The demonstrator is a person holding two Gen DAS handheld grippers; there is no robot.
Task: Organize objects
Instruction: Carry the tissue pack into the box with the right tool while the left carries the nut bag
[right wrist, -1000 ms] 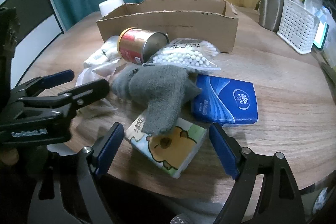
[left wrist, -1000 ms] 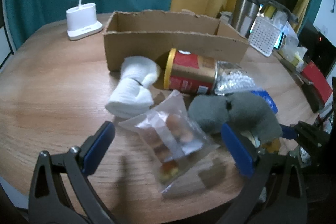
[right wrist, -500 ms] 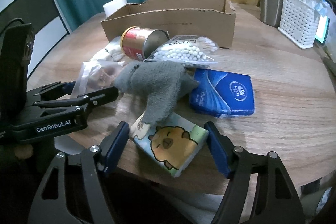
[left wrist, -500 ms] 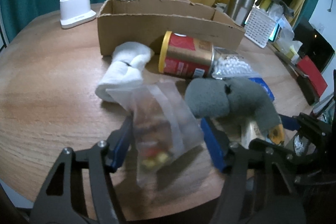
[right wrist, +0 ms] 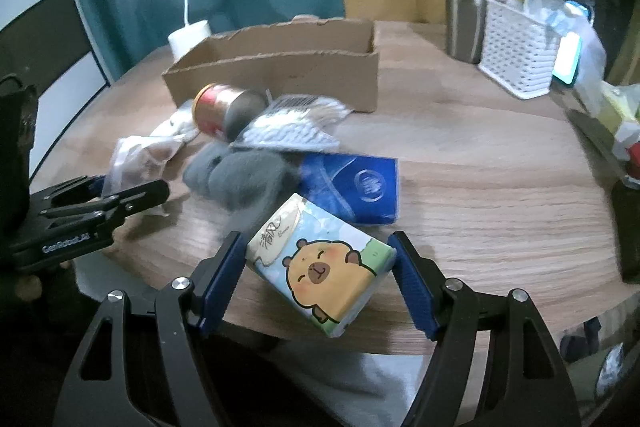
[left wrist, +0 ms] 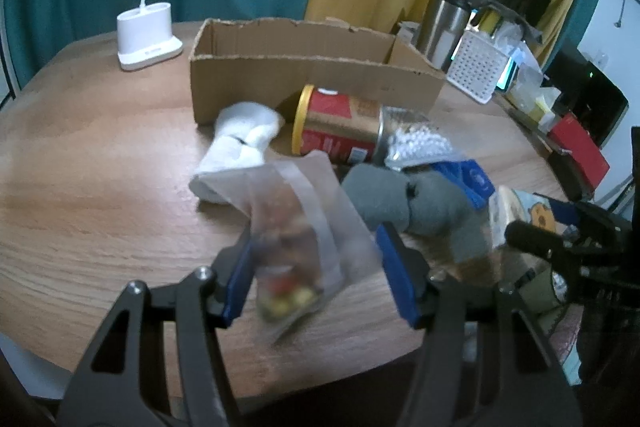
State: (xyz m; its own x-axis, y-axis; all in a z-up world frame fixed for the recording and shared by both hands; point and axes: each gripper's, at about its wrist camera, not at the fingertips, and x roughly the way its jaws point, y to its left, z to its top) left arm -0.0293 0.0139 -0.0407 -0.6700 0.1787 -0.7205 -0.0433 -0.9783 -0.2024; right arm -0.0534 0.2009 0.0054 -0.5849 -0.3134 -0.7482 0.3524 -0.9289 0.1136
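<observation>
While the cardboard box (left wrist: 304, 83) near the desk's far edge looks empty, nothing is sorted yet: left gripper (left wrist: 316, 281) jaws, just closing, pinch the snack bag (left wrist: 298, 227); right gripper (right wrist: 316, 277) jaws clamp the tissue pack (right wrist: 320, 263), near edge.

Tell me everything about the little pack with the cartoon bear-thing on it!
The tissue pack is a soft rectangular packet in shiny plastic wrap, printed with a round orange-brown cartoon animal, pale blue sky, a green patch and some writing. It sits tilted, one corner pointing toward the camera, between the blue fingers of the right gripper, which press its two sides. It looks lifted above the wooden table.
</observation>
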